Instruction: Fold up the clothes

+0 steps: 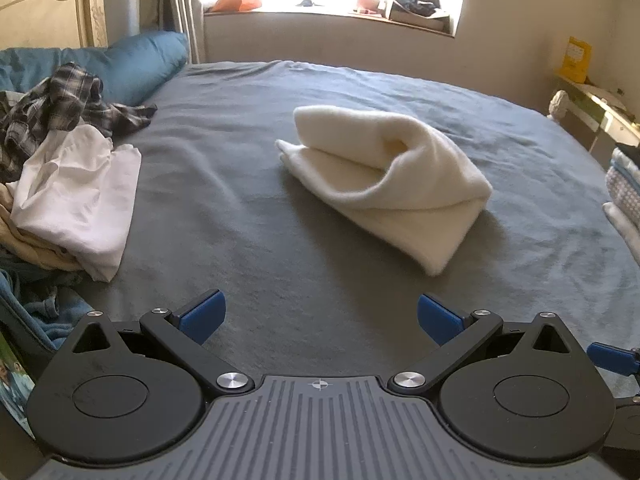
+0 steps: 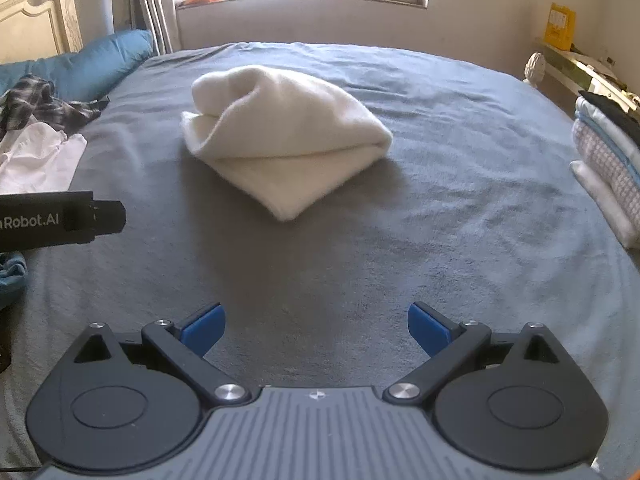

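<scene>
A cream fleece garment (image 1: 384,184) (image 2: 284,140) lies loosely folded on the grey bed cover (image 1: 280,248) (image 2: 440,220), its top layer puffed up. My left gripper (image 1: 320,316) stands open, well short of the garment, with nothing between its blue pads. My right gripper (image 2: 316,326) is open too, with bare cover between it and the garment. The left gripper's black body (image 2: 60,218) shows at the left edge of the right wrist view.
A heap of unfolded clothes (image 1: 68,184) with a plaid shirt (image 1: 72,96) lies at the left, by a blue pillow (image 1: 148,60). A stack of folded clothes (image 2: 608,160) sits at the bed's right edge. A window sill (image 1: 328,16) and headboard (image 1: 52,0) lie beyond.
</scene>
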### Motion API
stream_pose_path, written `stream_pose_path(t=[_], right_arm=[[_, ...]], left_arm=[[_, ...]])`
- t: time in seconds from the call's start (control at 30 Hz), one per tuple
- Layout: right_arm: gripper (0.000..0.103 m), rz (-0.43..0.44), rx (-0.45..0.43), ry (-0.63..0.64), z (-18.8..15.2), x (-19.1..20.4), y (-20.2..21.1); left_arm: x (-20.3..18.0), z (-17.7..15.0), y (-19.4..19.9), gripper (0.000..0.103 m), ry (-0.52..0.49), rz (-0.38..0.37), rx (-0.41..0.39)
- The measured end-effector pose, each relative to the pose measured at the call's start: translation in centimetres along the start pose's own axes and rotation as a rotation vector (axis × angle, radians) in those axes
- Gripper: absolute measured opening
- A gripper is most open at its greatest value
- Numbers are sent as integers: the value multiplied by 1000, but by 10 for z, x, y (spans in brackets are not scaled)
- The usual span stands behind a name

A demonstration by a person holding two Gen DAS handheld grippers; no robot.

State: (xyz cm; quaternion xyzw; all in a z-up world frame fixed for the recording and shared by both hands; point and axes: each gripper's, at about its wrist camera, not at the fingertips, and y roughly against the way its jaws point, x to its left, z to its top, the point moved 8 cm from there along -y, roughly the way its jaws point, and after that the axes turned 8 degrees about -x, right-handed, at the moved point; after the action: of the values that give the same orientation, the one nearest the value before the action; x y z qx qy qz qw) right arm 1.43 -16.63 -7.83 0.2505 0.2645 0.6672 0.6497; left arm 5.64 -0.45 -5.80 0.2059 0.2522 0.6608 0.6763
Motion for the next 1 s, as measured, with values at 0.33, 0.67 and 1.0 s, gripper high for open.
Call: stream_pose_path(t=[0.33, 0.67, 1.0], right_arm=[[102, -48, 20, 10, 2, -5, -9], [103, -73, -9, 17, 7, -11, -9], [103, -95, -17, 16, 10, -16, -7]], left_arm=[[2, 1, -4, 103, 1, -16, 36], [3, -9, -6, 103, 0, 75, 52], [-16, 8, -4, 103, -182, 72, -62]])
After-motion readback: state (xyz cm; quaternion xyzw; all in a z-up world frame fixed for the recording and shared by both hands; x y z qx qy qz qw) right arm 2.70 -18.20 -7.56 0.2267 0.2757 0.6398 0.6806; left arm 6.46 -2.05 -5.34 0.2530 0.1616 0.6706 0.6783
